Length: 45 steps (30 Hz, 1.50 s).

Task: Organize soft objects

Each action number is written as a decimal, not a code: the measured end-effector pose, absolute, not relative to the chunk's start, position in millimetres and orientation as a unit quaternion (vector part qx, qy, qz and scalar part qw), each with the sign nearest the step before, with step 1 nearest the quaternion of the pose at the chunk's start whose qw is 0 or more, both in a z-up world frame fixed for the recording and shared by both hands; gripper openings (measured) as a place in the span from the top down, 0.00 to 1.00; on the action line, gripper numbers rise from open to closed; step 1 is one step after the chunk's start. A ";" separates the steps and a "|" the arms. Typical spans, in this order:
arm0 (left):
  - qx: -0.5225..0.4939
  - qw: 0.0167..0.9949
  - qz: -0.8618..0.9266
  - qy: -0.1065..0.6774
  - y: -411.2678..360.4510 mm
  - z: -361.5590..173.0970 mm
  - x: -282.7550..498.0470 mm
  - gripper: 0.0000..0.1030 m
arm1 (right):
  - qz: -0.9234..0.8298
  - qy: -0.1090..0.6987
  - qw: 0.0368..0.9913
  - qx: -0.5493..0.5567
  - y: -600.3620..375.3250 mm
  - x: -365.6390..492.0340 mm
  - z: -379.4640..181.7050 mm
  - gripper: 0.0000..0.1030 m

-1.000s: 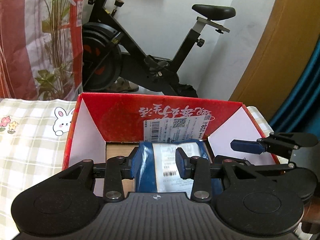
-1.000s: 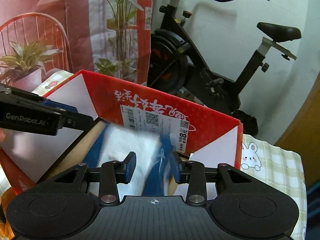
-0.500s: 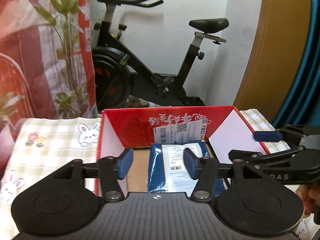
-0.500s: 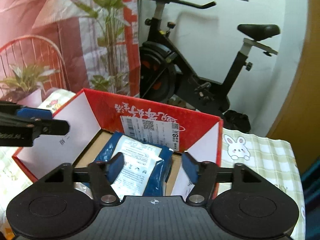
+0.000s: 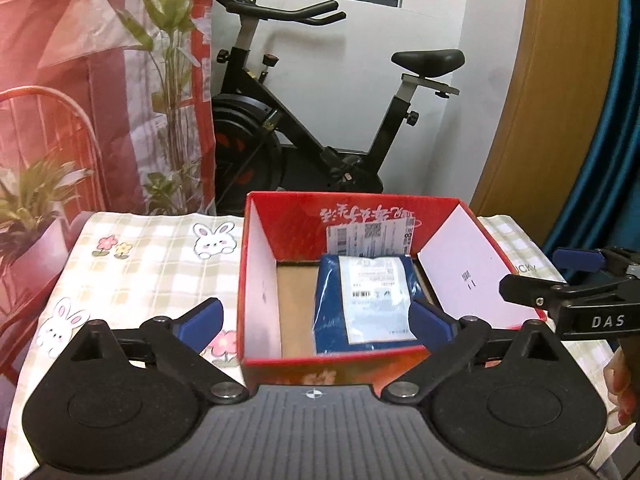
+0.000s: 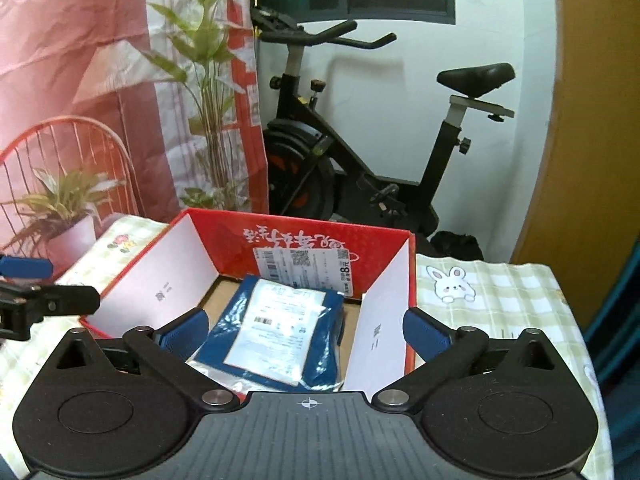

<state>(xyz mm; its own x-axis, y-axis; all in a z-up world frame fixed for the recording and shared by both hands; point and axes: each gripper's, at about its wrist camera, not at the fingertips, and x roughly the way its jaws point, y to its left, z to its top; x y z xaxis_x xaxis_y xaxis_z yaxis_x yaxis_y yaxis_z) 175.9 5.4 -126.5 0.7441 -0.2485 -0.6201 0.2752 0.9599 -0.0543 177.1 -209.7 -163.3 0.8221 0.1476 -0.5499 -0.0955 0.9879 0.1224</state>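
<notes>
A blue soft package (image 5: pixel 362 300) with a white label lies flat inside the open red cardboard box (image 5: pixel 260 280), toward its right side. It also shows in the right wrist view (image 6: pixel 276 332), inside the same box (image 6: pixel 384 256). My left gripper (image 5: pixel 316 320) is wide open and empty, held back above the box's near wall. My right gripper (image 6: pixel 306 334) is wide open and empty, above the box's near edge. The right gripper's fingers (image 5: pixel 576 260) show at the right of the left view; the left gripper's fingers (image 6: pixel 28 268) show at the left of the right view.
The box stands on a table with a checked bunny-print cloth (image 5: pixel 152 264). A black exercise bike (image 5: pixel 312 128) stands behind the table. A potted plant (image 6: pixel 68 216) and a red chair back (image 6: pixel 60 132) are at the left. A wooden door (image 5: pixel 560 80) is at the right.
Both grippers let go of the blue package inside the box, opened wide and drew back up and away. The package now lies flat in the box.
</notes>
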 end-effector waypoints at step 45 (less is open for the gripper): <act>-0.038 0.908 -0.123 0.399 30.2 -208.1 146.0 0.19 | 0.064 0.357 0.929 0.068 -192.3 131.2 -250.9 0.00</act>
